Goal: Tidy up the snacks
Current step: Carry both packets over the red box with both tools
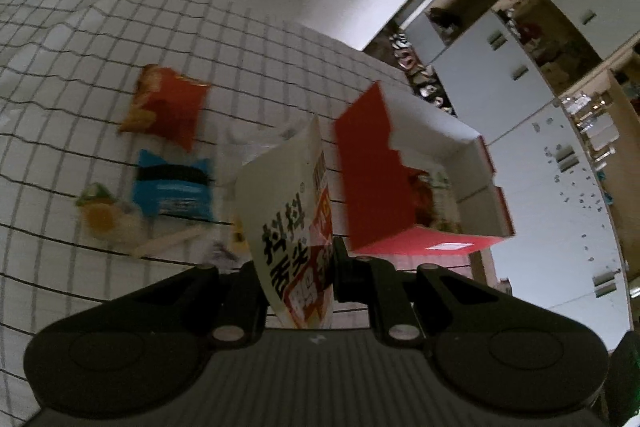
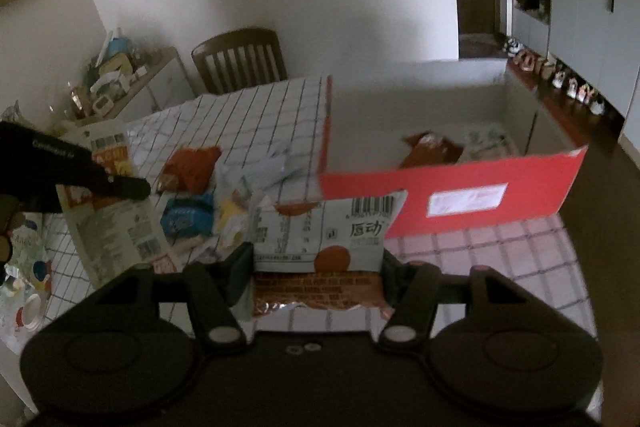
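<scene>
My left gripper (image 1: 296, 267) is shut on a white snack bag with black and red print (image 1: 288, 211), held edge-on above the checked tablecloth. That same gripper and bag (image 2: 108, 203) show at the left of the right wrist view. My right gripper (image 2: 318, 267) is shut on a pale packet with orange dots and a barcode (image 2: 324, 231), held flat across its jaws. A red cardboard box with a white inside (image 1: 380, 179) (image 2: 448, 195) stands open just beyond both, with a few packets lying in it (image 2: 432, 147).
On the tablecloth (image 1: 80, 27) lie a red chip bag (image 1: 168, 107) (image 2: 188, 167), a blue packet (image 1: 172, 183) (image 2: 184, 215), a yellowish snack (image 1: 104, 215) and a pale stick. A wooden chair (image 2: 240, 59) stands behind the table. Grey cabinets (image 1: 520, 67) line the right.
</scene>
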`<state>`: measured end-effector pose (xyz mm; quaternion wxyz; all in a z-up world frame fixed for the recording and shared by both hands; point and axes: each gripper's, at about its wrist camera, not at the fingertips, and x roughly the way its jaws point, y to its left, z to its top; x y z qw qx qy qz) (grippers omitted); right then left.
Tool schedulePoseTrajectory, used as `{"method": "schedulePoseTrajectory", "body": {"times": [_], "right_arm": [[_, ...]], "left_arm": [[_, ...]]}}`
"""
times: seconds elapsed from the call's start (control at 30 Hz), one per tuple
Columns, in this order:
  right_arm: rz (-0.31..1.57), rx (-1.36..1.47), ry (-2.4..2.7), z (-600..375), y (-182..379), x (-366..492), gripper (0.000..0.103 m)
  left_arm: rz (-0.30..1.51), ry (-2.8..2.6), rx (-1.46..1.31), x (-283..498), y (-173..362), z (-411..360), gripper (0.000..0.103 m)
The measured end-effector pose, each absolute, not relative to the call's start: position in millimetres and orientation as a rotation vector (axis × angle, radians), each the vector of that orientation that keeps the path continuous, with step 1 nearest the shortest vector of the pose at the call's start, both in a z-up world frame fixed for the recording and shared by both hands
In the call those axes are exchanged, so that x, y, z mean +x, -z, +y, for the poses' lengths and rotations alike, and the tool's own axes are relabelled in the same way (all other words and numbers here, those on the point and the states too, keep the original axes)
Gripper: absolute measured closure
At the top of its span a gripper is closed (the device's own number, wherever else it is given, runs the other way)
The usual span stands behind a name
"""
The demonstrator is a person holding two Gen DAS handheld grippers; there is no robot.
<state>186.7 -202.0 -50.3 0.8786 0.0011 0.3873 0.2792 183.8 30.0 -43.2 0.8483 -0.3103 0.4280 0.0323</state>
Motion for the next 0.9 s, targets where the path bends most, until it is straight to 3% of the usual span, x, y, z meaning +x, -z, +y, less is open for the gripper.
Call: {"method": "schedulePoseTrajectory", "body": {"times": [0.43, 0.9], "right_arm": [[0.719, -0.016, -0.572, -255, 25, 247, 0.042], [0.731, -0.037, -0.518, -283, 39, 325, 0.042]], "left_arm": [[0.843, 0.012, -0.570, 255, 6, -59, 0.090], [0.808, 0.019, -0.483, 358, -6, -121, 0.090]]}}
